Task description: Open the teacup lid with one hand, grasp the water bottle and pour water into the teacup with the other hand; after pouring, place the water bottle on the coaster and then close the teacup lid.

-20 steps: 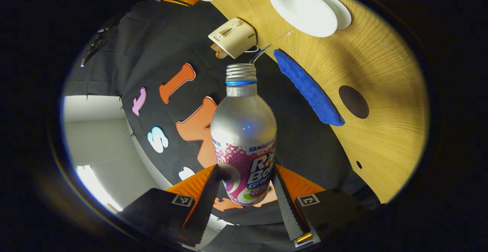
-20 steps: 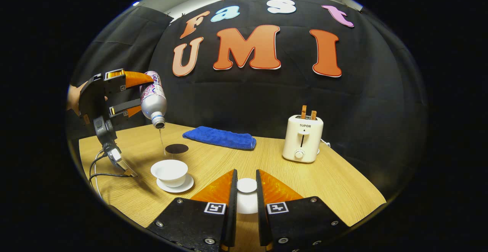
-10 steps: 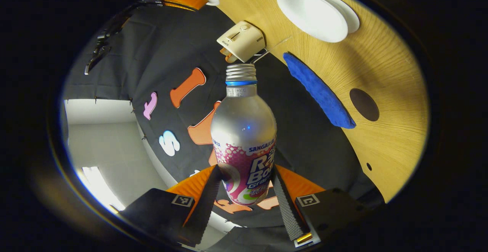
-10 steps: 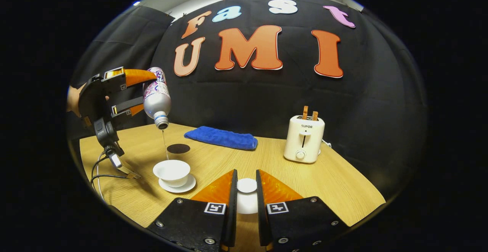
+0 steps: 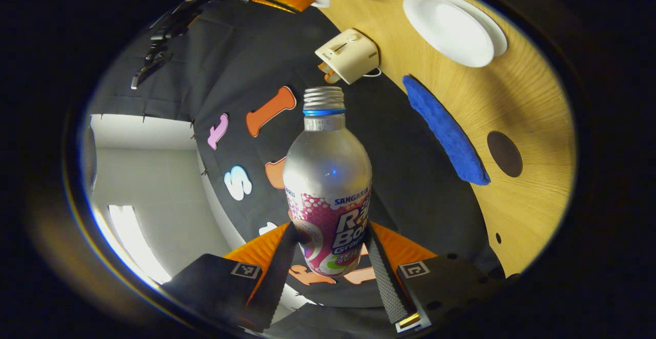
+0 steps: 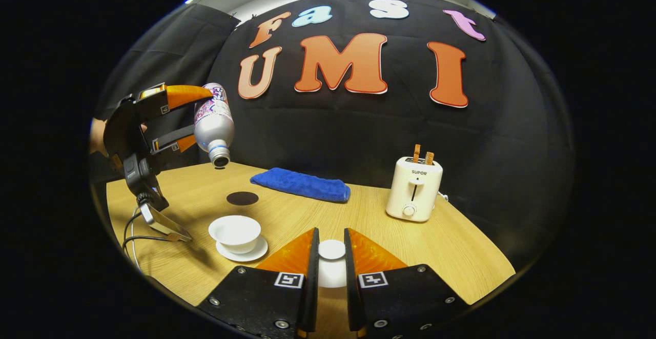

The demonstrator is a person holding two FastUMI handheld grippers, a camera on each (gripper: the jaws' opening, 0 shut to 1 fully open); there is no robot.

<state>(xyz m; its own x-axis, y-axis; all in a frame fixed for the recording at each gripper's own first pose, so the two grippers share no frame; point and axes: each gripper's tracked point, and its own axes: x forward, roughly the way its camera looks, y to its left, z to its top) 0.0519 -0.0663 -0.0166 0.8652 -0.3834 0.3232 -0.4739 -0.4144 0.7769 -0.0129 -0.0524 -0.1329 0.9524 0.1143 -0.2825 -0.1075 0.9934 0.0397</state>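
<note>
My left gripper [image 5: 328, 257] is shut on the lower body of a silver water bottle [image 5: 328, 175] with a pink label. In the right gripper view the left gripper [image 6: 177, 116] holds that bottle [image 6: 214, 123] tilted mouth-down, high above the table, with no stream from its mouth. Below it an open white teacup [image 6: 234, 231] stands on its saucer [image 6: 253, 253]; the teacup [image 5: 451, 26] also appears in the left gripper view. My right gripper [image 6: 331, 257] is shut on the knob of the white teacup lid [image 6: 332, 251]. A dark round coaster [image 6: 242, 198] lies behind the cup.
A folded blue towel [image 6: 301, 185] lies at the back of the wooden table [image 6: 451, 249]. A cream toaster [image 6: 414, 187] with two slices stands at the right. A cable [image 6: 134, 234] trails from the left gripper over the table's left side.
The thin stream of water from the bottle into the teacup has stopped. The left gripper has rotated the bottle back toward level. The right gripper with the lid has stayed still.
</note>
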